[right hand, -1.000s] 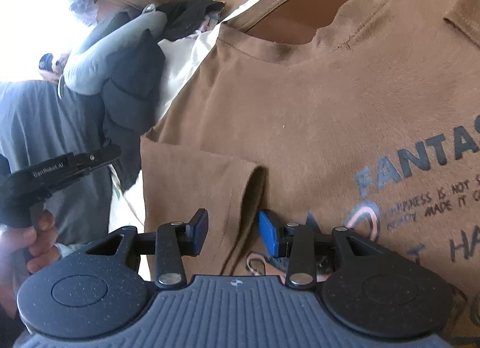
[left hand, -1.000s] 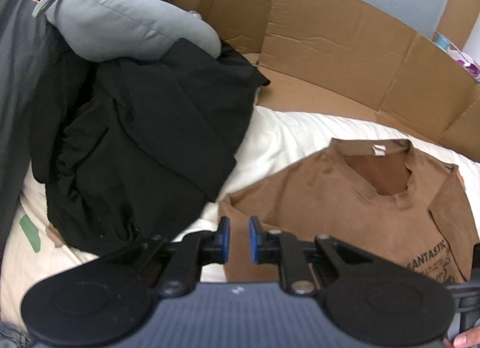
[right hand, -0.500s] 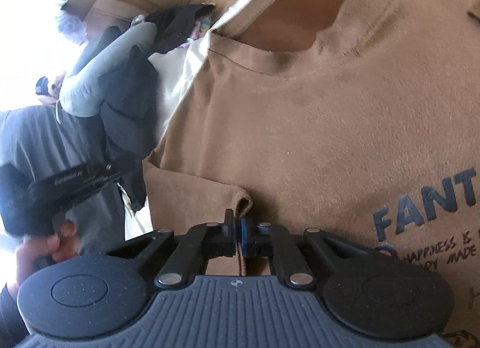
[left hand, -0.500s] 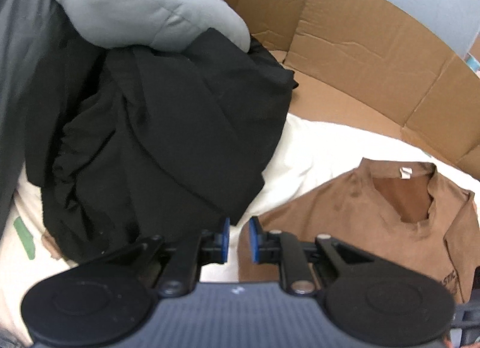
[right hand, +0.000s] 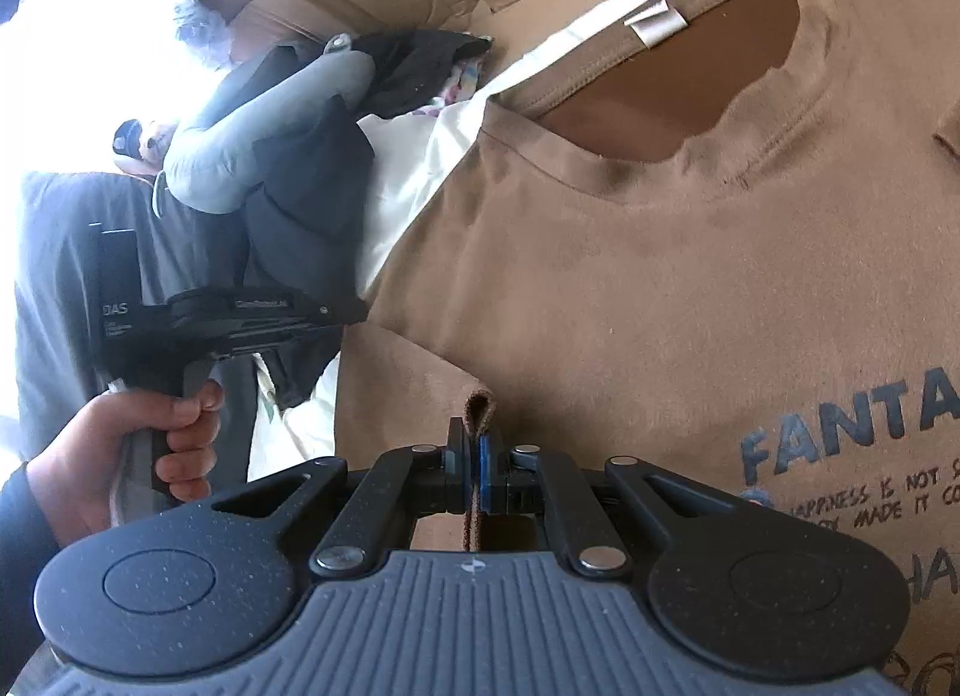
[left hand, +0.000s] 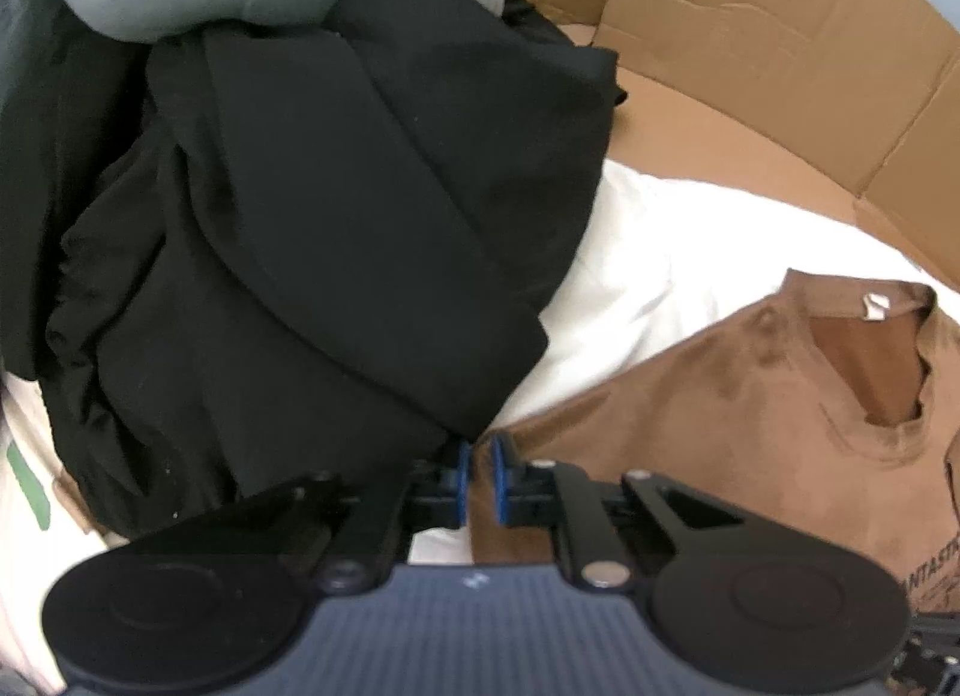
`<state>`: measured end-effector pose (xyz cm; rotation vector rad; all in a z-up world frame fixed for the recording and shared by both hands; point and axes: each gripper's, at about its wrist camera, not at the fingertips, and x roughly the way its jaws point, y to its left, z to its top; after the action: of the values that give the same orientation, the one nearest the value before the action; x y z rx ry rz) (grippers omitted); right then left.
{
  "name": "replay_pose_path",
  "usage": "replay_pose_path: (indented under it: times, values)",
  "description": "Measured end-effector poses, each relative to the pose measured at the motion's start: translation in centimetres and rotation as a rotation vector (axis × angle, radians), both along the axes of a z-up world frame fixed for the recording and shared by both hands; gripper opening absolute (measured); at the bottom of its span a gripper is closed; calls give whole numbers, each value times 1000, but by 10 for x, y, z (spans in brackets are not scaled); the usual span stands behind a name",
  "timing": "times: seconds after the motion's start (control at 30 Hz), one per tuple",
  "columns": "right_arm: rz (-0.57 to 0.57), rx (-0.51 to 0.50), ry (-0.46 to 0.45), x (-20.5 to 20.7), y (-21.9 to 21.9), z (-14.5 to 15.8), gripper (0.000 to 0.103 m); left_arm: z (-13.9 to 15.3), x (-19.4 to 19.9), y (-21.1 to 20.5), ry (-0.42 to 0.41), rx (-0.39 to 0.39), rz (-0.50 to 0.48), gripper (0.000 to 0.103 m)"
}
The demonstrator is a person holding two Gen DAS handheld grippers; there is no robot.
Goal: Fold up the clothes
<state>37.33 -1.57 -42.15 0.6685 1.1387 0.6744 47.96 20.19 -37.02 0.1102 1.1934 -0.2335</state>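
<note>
The right tool (right hand: 473, 471) is clamped on the brown T-shirt's (right hand: 690, 288) sleeve hem, ready to fold it inward. The left tool (left hand: 477, 471), jaws closing with nothing pinched, hangs over the shirt's shoulder edge to grip there.

The brown T-shirt (right hand: 690, 276) carries dark print below and to the right of its collar: "FANTA", cut off at the picture's edge, with smaller lines beneath reading "HAPPINESS IS NOT" and "MADE IT". The left gripper (right hand: 354, 309) body shows "DAS"; its other lettering is too blurred to read.
</note>
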Motion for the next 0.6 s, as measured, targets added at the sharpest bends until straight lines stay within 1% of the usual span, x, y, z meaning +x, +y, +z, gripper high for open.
replay_pose_path:
  times: [0.13, 0.23, 0.3, 0.37, 0.4, 0.43, 0.5, 0.57, 0.6]
  values:
    - [-18, -38, 4, 5, 0, -2, 0, -3, 3, 4, 6, -18, 25, 10]
    - [-3, -80, 42, 13, 4, -14, 0, 4, -2, 9, 8, -45, 48, 12]
    - [7, -87, 40, 14, 6, -14, 2, 17, -11, 12, -29, -45, 50, 15]
    - [9, -84, 35, 14, 6, -13, 2, 29, -20, 14, -65, -44, 53, 14]
    - [6, -79, 31, 14, 5, -12, 3, 35, -25, 15, -81, -45, 51, 12]
    - [3, -75, 28, 13, 4, -11, 3, 39, -30, 16, -86, -51, 43, 12]
    - [-9, -78, 41, 12, 3, -12, 3, 43, -39, 16, -71, -72, 25, 11]
    - [-9, -83, 43, 12, 4, -12, 3, 41, -47, 13, -60, -69, -5, 10]
    - [-10, -86, 44, 12, 4, -12, 3, 40, -50, 11, -54, -65, -21, 8]
